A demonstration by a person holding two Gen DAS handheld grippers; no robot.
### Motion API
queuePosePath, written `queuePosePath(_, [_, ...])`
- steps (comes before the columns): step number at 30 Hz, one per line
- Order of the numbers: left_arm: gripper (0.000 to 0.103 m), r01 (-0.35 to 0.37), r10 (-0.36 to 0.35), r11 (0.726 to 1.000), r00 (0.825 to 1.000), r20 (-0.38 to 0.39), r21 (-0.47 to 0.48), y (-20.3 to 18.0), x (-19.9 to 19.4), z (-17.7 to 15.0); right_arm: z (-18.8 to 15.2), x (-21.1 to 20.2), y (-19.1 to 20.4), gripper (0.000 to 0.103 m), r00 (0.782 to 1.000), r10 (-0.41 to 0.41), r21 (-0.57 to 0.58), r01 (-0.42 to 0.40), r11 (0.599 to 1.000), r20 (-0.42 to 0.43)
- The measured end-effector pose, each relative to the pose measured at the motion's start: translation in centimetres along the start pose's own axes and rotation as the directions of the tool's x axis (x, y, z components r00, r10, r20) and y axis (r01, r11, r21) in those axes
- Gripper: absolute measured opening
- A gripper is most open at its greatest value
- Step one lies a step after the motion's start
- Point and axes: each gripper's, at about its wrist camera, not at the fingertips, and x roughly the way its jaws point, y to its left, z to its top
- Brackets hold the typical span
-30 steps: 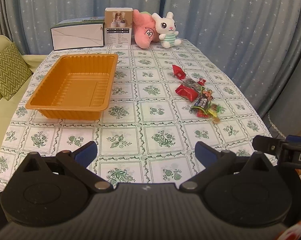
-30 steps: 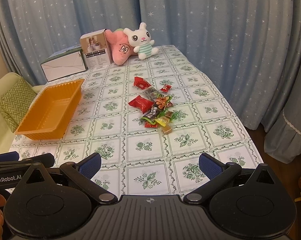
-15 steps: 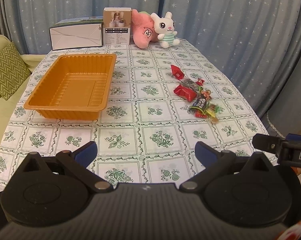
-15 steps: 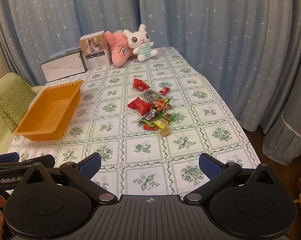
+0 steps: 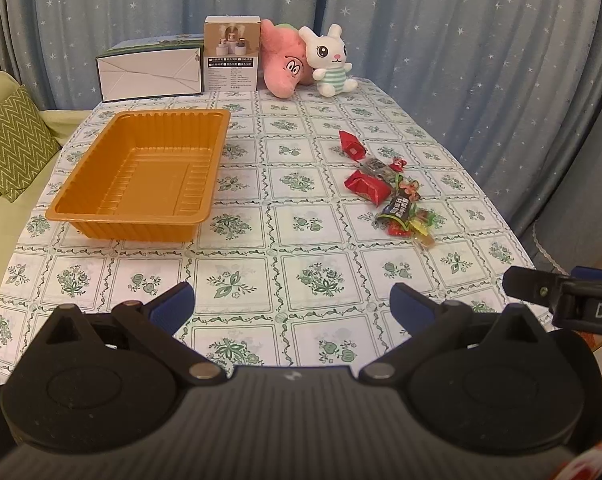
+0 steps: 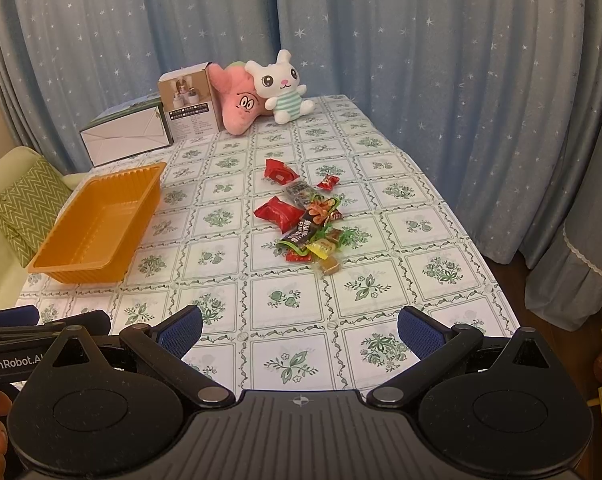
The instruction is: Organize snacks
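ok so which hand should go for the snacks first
Right, probably. The snacks lie straight ahead of the right gripper, whose fingers are open. From the left gripper they sit off to the right; the tray is on its side.

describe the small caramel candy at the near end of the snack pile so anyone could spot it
On the floral tablecloth, right of the orange tray, lies a pile of snacks. At its near edge sits the caramel candy: small, tan, clear-wrapped, unlike the red packets behind.
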Motion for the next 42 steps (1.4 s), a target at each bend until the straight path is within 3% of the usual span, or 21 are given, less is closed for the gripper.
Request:
queuePosePath(32, [0.103,0.008,-0.008,1.0,1.0,0.003,0.0,-0.2,-0.1,-0.2,0.1,0.0,-0.3,0.103,1.0,-0.001,0.002,0.001,1.0,0.001])
queuePosePath(42, [0.103,0.025,-0.025,0.999,1.0,0.002,0.02,0.0,1.3,0.5,0.3,1.0,-1.9,0.103,0.999,-0.01,0.03,0.009,1.0,0.036])
